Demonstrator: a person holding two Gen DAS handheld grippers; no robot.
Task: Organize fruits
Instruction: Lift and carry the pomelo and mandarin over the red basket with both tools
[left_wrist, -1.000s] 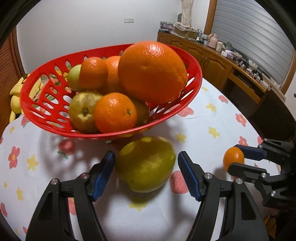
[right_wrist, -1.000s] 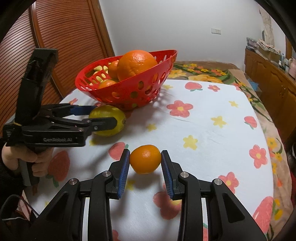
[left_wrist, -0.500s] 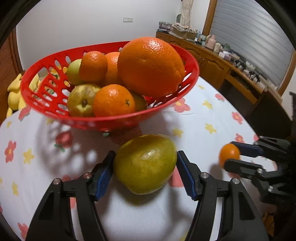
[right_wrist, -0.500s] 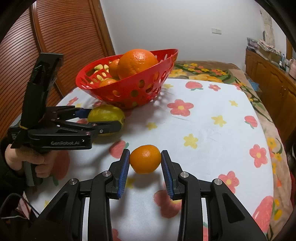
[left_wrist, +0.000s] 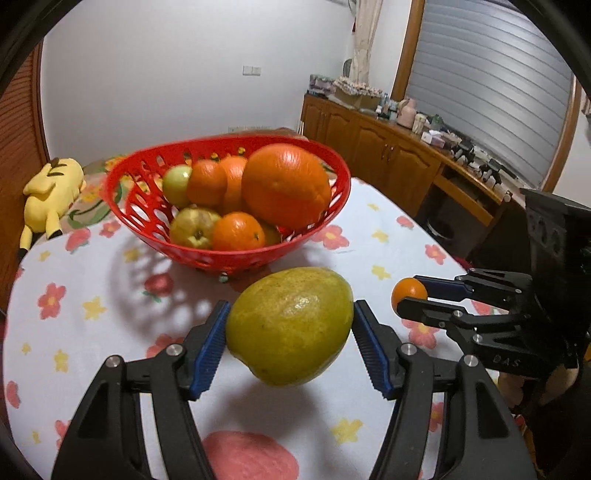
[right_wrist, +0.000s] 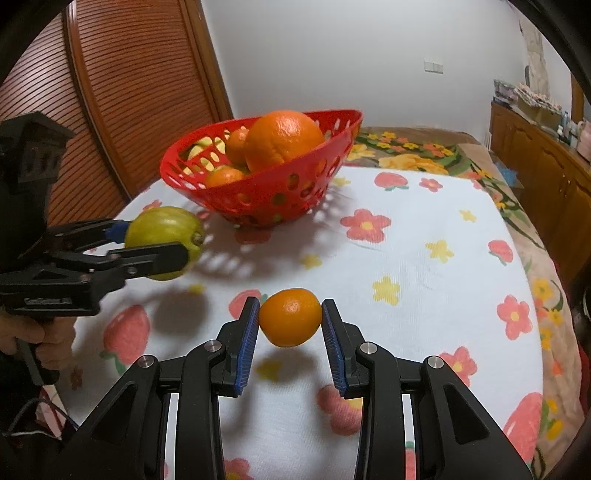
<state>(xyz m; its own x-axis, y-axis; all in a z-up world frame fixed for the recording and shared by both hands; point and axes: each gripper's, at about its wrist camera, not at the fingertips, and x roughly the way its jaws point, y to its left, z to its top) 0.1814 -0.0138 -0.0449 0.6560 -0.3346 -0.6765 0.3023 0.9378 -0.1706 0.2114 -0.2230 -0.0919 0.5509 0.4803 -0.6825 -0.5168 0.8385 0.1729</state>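
Left wrist: green-yellow fruit (left_wrist: 290, 325) clamped inside left gripper (left_wrist: 290, 345), off tablecloth (left_wrist: 92, 302).

L gripper (left_wrist: 290, 347) clamps a yellow-green fruit (left_wrist: 290, 325) above the tablecloth (left_wrist: 92, 306). Red basket (left_wrist: 133, 206) w/ oranges & greenish fruit sits toward the far edge. R gripper (left_wrist: 410, 297) pinches a small orange (left_wrist: 408, 291) nr the right edge. Yellow plush (left_wrist: 50, 192) beyond far-left edge.

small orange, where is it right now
The small orange sits clamped in the right claw, low over the floral tablecloth, nearer the camera than the red basket. In the left wrist view it is far right.
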